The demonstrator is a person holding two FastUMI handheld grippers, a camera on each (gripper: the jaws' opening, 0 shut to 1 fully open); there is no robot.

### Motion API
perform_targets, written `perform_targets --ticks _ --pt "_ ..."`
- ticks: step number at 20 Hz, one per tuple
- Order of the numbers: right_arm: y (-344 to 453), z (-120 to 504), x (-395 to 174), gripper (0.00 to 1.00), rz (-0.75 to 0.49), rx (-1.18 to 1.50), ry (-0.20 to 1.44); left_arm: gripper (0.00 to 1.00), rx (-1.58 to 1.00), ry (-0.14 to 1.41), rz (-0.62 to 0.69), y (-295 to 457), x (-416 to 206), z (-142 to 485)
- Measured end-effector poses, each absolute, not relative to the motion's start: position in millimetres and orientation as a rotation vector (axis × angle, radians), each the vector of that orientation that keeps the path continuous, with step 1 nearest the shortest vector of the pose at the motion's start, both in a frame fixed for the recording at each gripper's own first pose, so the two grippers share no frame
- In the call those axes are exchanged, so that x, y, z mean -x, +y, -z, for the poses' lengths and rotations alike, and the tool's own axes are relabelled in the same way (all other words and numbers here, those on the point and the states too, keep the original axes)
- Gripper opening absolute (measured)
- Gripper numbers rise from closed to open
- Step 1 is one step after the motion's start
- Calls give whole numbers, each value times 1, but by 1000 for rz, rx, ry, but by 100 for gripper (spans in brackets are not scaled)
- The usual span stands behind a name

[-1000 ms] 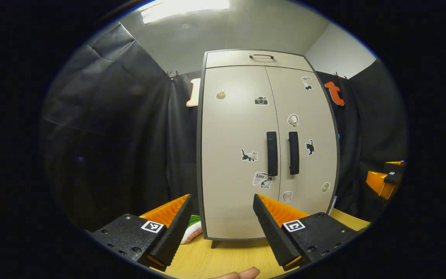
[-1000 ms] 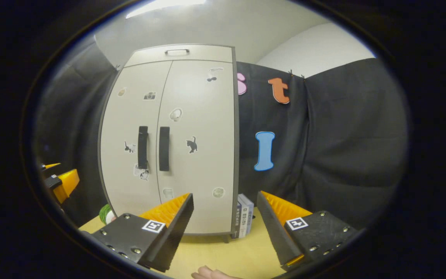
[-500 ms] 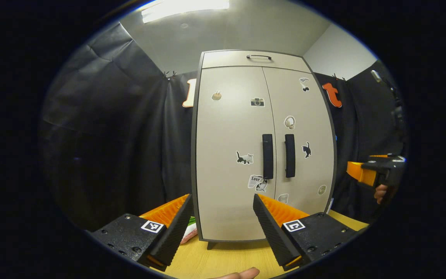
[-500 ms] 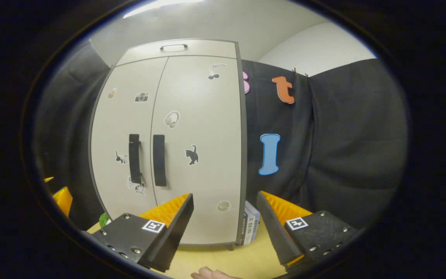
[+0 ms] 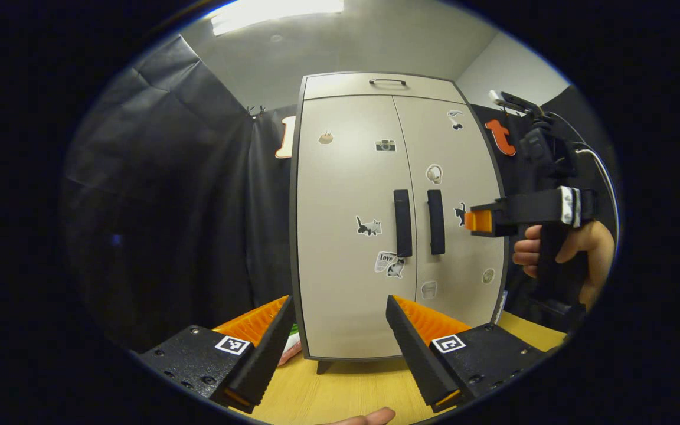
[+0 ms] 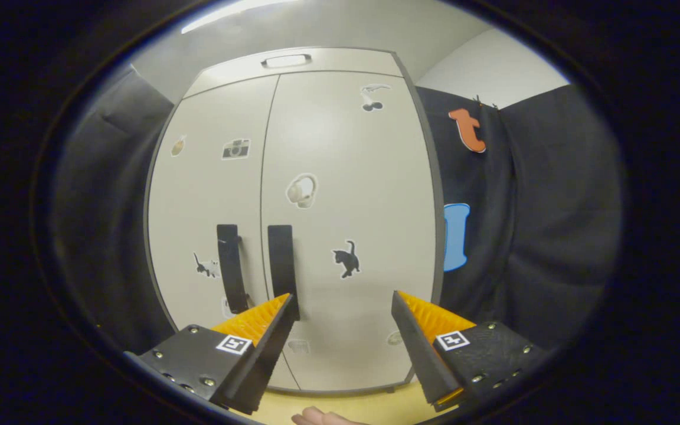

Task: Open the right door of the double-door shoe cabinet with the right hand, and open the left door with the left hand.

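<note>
The cabinet (image 5: 375,224) stands on the tabletop (image 5: 346,389) with both doors closed; the right gripper (image 5: 479,221), held by a hand (image 5: 564,251), hovers near the right door's handle (image 5: 435,222).

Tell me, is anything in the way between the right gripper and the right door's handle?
Nothing visible. The open right gripper faces the closed right door, its handle just above the left finger, with only open air between.

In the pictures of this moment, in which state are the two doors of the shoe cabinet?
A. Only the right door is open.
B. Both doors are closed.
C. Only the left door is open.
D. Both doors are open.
B: the left door and the right door of the shoe cabinet lie flush, and the open right gripper has not yet gripped the right door handle.
</note>
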State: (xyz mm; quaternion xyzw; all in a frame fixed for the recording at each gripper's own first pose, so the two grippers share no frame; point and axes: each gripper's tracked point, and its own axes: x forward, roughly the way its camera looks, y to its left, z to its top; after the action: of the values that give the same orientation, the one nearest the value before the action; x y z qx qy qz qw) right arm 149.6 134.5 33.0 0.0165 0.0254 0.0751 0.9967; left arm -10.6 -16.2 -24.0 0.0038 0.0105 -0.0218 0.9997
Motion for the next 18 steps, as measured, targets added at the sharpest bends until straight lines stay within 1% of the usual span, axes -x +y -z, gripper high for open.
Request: perform_targets --ticks 1,2,3,4,5,6,7,10,11,12,13,14,15,16,17,18 --pt "143 -35 -157 98 -154 -23 45 96 -2 26 54 -18 12 27" --pt "150 -36 -163 94 -157 -11 42 96 3 29 62 -17 14 29" --pt "157 -36 -168 98 -162 -2 41 96 7 32 67 -17 16 31" --pt "164 -36 -174 98 -167 -3 43 96 6 34 69 -15 18 33" --pt "170 -34 -179 100 -175 -14 53 96 2 38 66 -12 19 36" --pt "176 -31 -183 94 -183 -29 64 96 1 41 63 -9 19 38" --pt "181 -30 -187 98 -182 -33 66 96 3 47 62 -7 20 41" --pt "190 -28 -199 98 -160 18 61 96 13 67 54 2 19 51" --pt "192 -25 -203 93 -147 26 70 96 24 78 50 5 19 55" --pt "199 -23 -206 97 -156 21 75 96 38 89 50 6 19 60" --pt "206 -23 -206 90 -176 6 79 96 48 100 54 6 18 63" --pt "206 -21 -209 86 -168 -3 83 96 54 108 54 8 17 68" --pt "204 -20 -213 75 -154 -9 86 96 57 115 53 9 16 70" --pt "204 -18 -216 68 -152 -22 90 96 59 124 56 9 16 73" --pt "208 -18 -220 53 -166 -37 84 96 61 129 73 6 16 74" --pt "211 -20 -222 48 -190 -49 72 96 69 132 90 4 18 74"
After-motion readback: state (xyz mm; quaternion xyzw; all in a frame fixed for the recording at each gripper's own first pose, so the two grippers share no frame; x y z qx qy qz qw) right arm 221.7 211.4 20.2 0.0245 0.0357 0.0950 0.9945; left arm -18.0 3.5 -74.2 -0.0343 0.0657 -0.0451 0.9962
